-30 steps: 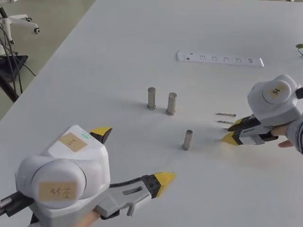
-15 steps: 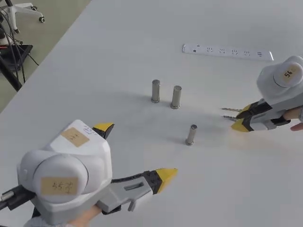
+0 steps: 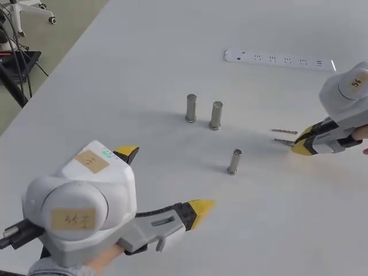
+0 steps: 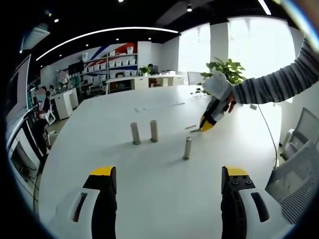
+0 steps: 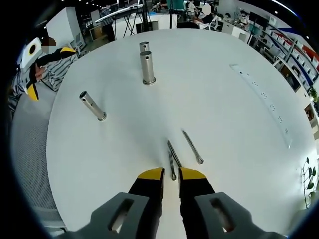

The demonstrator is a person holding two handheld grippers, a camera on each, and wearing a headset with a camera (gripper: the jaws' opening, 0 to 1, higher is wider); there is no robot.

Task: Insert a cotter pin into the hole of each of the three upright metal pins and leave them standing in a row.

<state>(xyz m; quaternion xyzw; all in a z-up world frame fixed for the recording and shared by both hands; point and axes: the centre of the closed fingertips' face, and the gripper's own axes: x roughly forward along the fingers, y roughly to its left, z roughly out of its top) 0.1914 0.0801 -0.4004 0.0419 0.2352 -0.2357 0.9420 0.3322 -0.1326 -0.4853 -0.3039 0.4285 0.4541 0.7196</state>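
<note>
Three upright metal pins stand on the white table: two side by side [image 3: 191,108] [image 3: 216,115] and a third [image 3: 234,161] nearer me, also in the left gripper view [image 4: 187,148]. Thin cotter pins [image 3: 284,141] lie flat to their right. My right gripper [image 3: 300,144] is down at them; in the right gripper view its jaws [image 5: 172,175] stand narrowly apart with the end of one cotter pin [image 5: 172,158] between the tips, and another cotter pin [image 5: 192,147] lies beside it. My left gripper [image 3: 164,180] hovers wide open and empty, well short of the pins.
A white power strip [image 3: 279,60] lies at the far side of the table [image 3: 115,86]. The table's left edge drops to the floor, where there are cables and a chair base [image 3: 23,11]. A potted plant [image 4: 222,69] stands beyond the table.
My right gripper has moved up to the cotter pins and its jaws have narrowed around the end of one. The left gripper has stayed open in place.
</note>
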